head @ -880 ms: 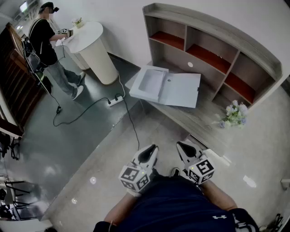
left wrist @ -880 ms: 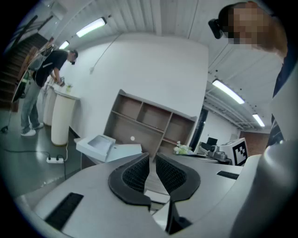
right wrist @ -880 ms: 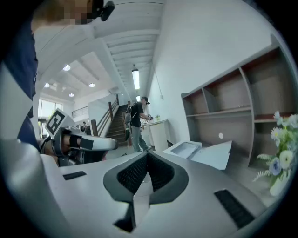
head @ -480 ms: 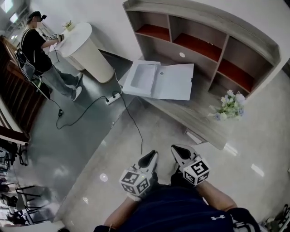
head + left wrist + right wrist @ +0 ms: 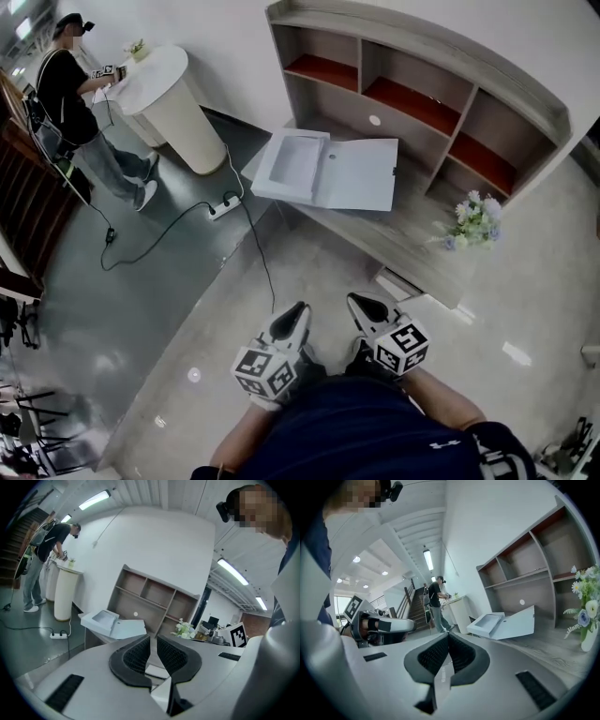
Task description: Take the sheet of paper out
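A white box file (image 5: 323, 169) lies open on the grey desk (image 5: 403, 239), tray half at the left and lid flat at the right. I cannot make out a separate sheet of paper in it. The file also shows far ahead in the left gripper view (image 5: 110, 623) and in the right gripper view (image 5: 501, 625). My left gripper (image 5: 291, 323) (image 5: 153, 641) and right gripper (image 5: 366, 314) (image 5: 448, 637) hang side by side close to my body. Both are well short of the desk, shut, with nothing between their pads.
A grey shelf unit (image 5: 422, 84) with red-lined compartments stands at the back of the desk. A small bunch of flowers (image 5: 473, 220) is at its right end. A power strip with cable (image 5: 223, 204) lies on the floor. A person (image 5: 70, 84) stands at a round white stand (image 5: 178, 103), far left.
The head view has swung slightly, so the desk and file sit a little differently in the picture. Both grippers stay low by my body and shut; the file has not moved.
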A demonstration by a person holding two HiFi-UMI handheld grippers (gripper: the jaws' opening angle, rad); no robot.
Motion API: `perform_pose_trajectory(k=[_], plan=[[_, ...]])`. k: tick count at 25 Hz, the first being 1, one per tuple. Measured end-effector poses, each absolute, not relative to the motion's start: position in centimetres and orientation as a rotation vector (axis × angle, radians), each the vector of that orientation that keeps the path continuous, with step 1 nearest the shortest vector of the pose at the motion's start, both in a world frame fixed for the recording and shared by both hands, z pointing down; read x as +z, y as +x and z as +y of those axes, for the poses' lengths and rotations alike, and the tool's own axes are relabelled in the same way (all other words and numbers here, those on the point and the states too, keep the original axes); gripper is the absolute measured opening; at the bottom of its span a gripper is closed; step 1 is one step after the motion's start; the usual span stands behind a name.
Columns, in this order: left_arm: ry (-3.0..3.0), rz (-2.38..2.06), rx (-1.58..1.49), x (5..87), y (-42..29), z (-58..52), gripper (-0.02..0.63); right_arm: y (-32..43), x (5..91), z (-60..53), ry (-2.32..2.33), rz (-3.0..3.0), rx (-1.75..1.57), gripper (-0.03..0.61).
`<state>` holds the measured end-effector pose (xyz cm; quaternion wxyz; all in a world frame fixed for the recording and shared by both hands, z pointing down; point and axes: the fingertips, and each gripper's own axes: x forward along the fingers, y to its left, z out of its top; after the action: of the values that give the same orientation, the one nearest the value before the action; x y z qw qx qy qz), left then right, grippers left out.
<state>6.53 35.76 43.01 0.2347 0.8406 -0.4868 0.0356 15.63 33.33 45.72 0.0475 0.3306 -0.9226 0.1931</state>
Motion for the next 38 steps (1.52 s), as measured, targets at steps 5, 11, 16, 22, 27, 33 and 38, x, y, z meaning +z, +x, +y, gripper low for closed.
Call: perform_pose_trajectory(k=[5,11,16,22,27,33,38], plan=[[2.332,-1.357,0.036,41.6,0.7,35.2,0.057,13.2,44.5,32.0,1.149,-2.779,0.598,0.014],[2.392,-1.345,-0.026,40.6,-5.3,35.0,0.057,10.2,42.3,30.3,1.374,-2.74,0.542,0.014],[2.435,-1.422,-0.037,39.9,-9.6,34.4,0.055,7.0,40.9,29.9,1.448,-2.724,0.539,0.014],[2.516,-1.448,-0.059,38.8,-11.4,32.1,0.051,5.9,40.5,29.5,1.468,-2.68,0.476,0.014],[2.483,-1.391,-0.038,40.3,-10.6,29.9,0.051,6.4,42.2,27.4,1.475,-2.653,0.542,0.014],[2.452,-1.436,0.009,40.7,-10.6,26.1,0.051,6.2,42.8,22.6,1.427,-2.703,0.593,0.014],[2.44,-1.505,0.035,40.0,-10.1,21.5,0.051,6.7,42.1,17.3,1.389,-2.756,0.564,0.014]])
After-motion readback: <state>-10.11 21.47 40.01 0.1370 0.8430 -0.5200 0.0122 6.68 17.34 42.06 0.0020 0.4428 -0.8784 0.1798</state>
